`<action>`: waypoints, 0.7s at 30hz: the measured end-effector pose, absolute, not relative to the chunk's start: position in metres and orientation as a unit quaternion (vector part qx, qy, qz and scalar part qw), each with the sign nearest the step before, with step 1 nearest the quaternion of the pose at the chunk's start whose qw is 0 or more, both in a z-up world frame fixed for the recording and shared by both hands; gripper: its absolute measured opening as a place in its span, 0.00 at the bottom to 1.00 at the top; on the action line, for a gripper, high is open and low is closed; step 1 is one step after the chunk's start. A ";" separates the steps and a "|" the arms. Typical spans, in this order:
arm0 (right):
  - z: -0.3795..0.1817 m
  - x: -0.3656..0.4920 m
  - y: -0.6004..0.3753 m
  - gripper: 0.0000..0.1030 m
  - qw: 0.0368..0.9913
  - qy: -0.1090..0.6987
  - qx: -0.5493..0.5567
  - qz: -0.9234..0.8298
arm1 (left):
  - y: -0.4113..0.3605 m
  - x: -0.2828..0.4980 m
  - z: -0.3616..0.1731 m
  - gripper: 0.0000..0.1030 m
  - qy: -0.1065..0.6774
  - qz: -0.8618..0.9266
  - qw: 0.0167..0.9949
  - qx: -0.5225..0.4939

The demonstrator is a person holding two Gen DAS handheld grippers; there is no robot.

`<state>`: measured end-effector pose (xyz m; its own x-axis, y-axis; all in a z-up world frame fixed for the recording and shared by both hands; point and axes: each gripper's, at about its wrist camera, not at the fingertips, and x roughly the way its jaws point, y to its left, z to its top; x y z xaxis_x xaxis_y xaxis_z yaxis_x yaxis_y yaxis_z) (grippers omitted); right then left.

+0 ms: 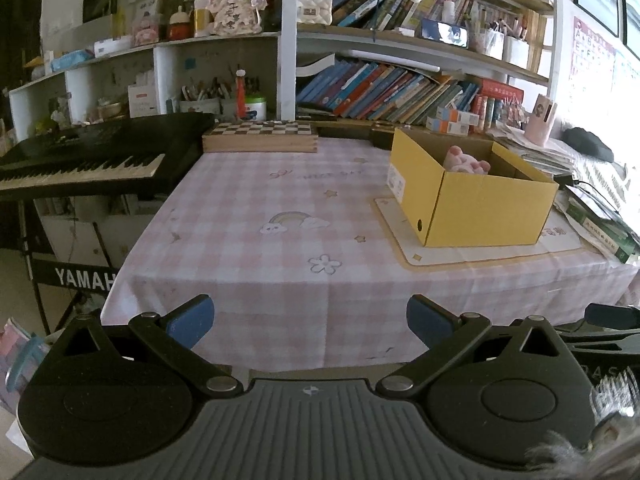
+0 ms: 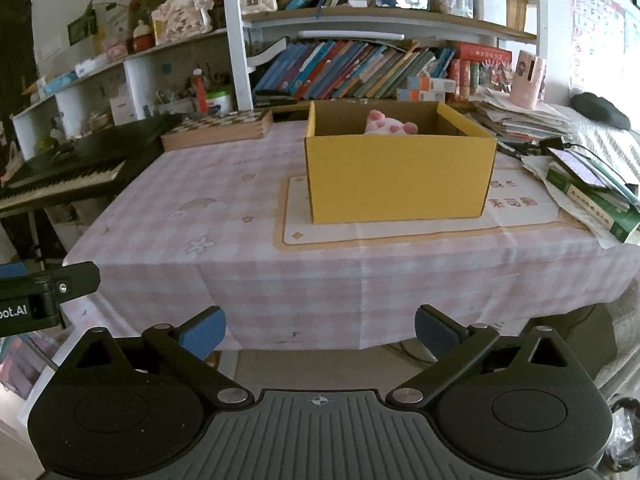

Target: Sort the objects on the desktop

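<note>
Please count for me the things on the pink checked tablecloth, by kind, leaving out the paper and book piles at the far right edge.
Yellow cardboard box: 1
Pink plush toy, inside the box: 1
Wooden chessboard case: 1
Printed mat under the box: 1
Total: 4

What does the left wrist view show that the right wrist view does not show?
Only the left wrist view shows the YAMAHA lettering under the keyboard and the round hole in the box's end.

Only the right wrist view shows the box's broad front wall face-on.

Both show the yellow box on its mat, the pink plush toy inside, the chessboard, and open, empty tongs.
</note>
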<state>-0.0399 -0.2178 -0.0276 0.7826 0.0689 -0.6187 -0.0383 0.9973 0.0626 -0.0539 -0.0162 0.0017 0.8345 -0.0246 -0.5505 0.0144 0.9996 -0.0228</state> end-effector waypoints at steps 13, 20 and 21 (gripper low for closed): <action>-0.028 -0.040 -0.215 0.99 0.944 0.328 0.023 0.027 | -0.010 -0.050 -0.003 1.00 0.294 -0.023 0.955 -0.014; -0.029 -0.038 -0.208 0.99 0.944 0.328 0.024 0.021 | -0.009 -0.047 -0.003 1.00 0.295 -0.028 0.955 -0.011; -0.029 -0.038 -0.208 0.99 0.944 0.328 0.024 0.021 | -0.009 -0.047 -0.003 1.00 0.295 -0.028 0.955 -0.012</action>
